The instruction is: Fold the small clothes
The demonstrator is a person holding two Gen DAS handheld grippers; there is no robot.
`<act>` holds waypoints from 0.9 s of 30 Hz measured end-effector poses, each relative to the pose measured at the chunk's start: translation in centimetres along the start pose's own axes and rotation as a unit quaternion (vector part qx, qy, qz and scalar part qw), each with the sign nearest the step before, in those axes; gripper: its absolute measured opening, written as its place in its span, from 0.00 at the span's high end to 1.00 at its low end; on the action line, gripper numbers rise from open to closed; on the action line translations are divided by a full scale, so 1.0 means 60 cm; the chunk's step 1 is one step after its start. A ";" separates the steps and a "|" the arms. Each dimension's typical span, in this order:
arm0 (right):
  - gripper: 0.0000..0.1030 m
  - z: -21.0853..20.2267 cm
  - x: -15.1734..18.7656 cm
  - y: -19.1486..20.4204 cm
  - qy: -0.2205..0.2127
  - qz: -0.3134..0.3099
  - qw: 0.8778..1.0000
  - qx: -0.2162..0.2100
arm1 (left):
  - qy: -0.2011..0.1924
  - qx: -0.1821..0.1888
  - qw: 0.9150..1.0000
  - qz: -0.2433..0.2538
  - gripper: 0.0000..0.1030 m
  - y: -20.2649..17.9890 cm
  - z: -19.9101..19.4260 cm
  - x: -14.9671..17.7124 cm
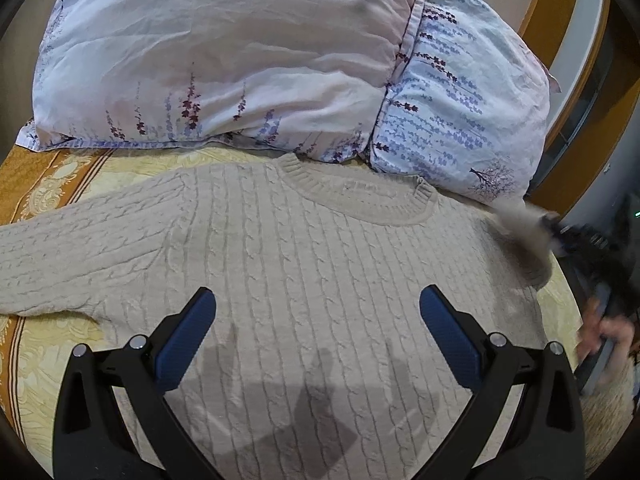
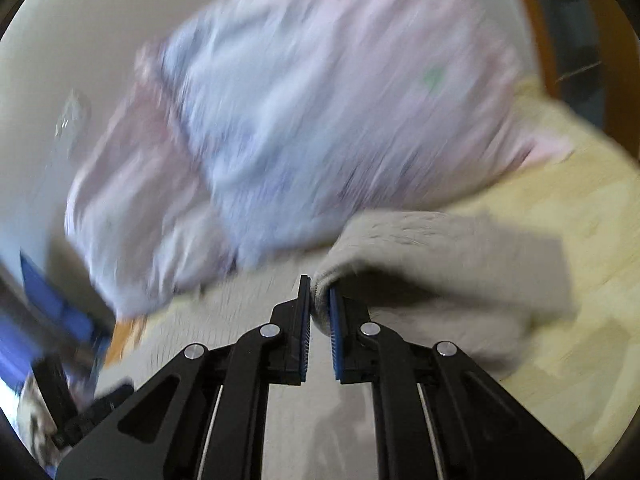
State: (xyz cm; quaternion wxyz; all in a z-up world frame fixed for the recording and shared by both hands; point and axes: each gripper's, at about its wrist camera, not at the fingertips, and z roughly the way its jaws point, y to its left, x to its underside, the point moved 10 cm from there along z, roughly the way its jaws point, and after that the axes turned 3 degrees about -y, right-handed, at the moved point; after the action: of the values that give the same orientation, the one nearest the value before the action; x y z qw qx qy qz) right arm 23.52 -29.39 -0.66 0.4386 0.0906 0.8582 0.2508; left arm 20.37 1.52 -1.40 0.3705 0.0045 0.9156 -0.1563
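Note:
A beige cable-knit sweater (image 1: 304,264) lies flat on the bed, neck toward the pillows, its left sleeve (image 1: 72,248) stretched out to the left. My left gripper (image 1: 318,300) is open above the sweater's body and holds nothing. My right gripper (image 2: 320,292) is shut on the cuff of the right sleeve (image 2: 440,264), which is lifted and blurred by motion. In the left wrist view that sleeve (image 1: 520,232) and the right gripper (image 1: 568,240) show blurred at the right edge of the bed.
Two floral pillows (image 1: 240,56) lie against the head of the bed just beyond the sweater's neck. The bed has a yellow patterned cover (image 1: 52,184). A wooden bed frame (image 1: 556,12) curves at the upper right. A pale wall (image 2: 60,40) is behind.

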 end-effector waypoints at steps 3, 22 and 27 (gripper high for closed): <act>0.90 0.054 0.071 0.013 0.064 -0.010 0.998 0.002 | 0.005 0.008 1.000 0.000 0.02 -0.008 0.004 0.004; 0.75 -0.029 0.002 -0.194 -0.025 0.195 0.976 0.090 | 0.009 0.092 0.995 -0.048 0.02 -0.025 0.006 0.004; 0.90 -0.035 -0.024 -0.158 -0.051 0.097 0.983 0.144 | 0.007 0.116 0.991 -0.067 0.07 -0.022 0.008 -0.003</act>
State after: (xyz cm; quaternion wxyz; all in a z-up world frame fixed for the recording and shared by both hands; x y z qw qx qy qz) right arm 23.29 -38.81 -3.46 0.4378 0.2482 0.8491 0.1606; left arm 20.67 0.15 -1.24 0.3502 -0.0124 0.8919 -0.2860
